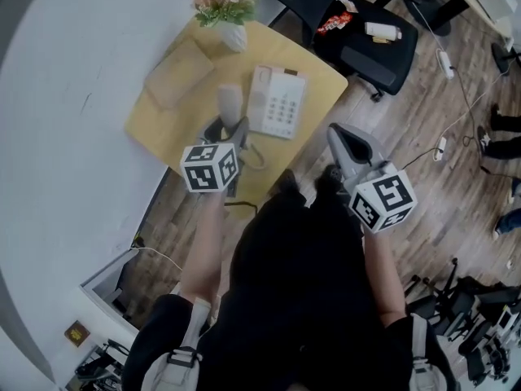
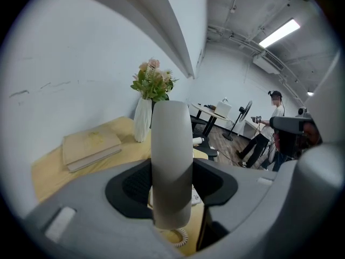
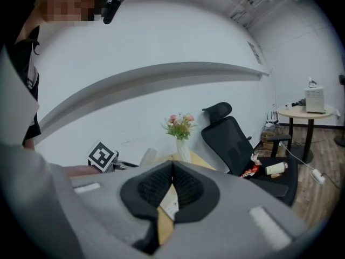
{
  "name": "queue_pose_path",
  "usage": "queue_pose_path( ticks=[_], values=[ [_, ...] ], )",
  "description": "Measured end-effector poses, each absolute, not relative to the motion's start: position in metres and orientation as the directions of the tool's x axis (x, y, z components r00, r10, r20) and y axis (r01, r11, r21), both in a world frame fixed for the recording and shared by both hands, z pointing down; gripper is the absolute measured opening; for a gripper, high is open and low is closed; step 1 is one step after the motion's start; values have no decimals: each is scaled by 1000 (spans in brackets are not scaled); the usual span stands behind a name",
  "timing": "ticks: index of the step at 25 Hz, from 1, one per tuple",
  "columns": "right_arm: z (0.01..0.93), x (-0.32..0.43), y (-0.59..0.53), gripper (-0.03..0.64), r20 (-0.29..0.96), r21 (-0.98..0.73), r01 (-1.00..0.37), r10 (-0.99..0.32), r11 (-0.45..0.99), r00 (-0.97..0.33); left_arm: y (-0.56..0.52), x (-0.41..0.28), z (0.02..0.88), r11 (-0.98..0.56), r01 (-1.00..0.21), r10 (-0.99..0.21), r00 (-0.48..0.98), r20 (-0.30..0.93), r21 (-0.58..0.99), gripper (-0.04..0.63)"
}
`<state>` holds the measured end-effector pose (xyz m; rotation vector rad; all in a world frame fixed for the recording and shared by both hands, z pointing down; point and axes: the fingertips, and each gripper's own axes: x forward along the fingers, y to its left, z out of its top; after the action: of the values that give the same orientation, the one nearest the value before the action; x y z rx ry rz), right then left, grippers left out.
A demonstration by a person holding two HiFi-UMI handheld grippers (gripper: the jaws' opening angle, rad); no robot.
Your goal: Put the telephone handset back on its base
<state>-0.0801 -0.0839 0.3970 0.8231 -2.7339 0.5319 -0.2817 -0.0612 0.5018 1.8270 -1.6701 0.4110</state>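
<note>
Pale grey plastic filled the grip of the left tool (image 1: 229, 130), whose two jaws were clamped on the telephone handset (image 2: 171, 161), holding it upright above the yellow tabletop (image 1: 155, 125). The handset was off its base (image 1: 278, 102), which lay flat on the tabletop just to the right of the tool, keypad facing up. A coiled cord (image 2: 181, 236) curled below the handset's lower end. The right tool (image 3: 171, 183) held nothing, its dark pads pressed together at the tips. It hovered off the tabletop's right edge, over the wooden floor (image 1: 423, 129), apart from the base.

The left gripper view alone showed the handset wedged between the pads. Behind it on the tabletop were a tan book (image 2: 90, 147) and a white vase of flowers (image 2: 143, 118), and a person (image 2: 268, 128) stood far across the room. The right gripper view alone showed the closed pads head-on. Beyond them it showed the left tool with the handset, and a black office chair (image 3: 233, 144) beside the tabletop. Only the head view showed both tools at once, with the handset to the left of the base and the vase at the tabletop's far edge.
</note>
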Motion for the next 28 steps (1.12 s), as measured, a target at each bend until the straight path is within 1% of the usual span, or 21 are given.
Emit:
queue_pose_path(
  ticks=[9, 16, 28],
  values=[
    [412, -75, -94, 3, 366, -281, -582, -475, 763, -800, -91, -275, 532, -64, -980, -722, 174, 670, 186, 221],
    [426, -68, -96, 3, 410, -301, -592, -459, 747, -788, -113, -271, 561, -95, -977, -689, 205, 696, 193, 221],
    [439, -51, -98, 3, 451, -314, -624, -466, 715, -761, -139, -269, 598, -79, -976, -660, 204, 723, 203, 221]
  ],
)
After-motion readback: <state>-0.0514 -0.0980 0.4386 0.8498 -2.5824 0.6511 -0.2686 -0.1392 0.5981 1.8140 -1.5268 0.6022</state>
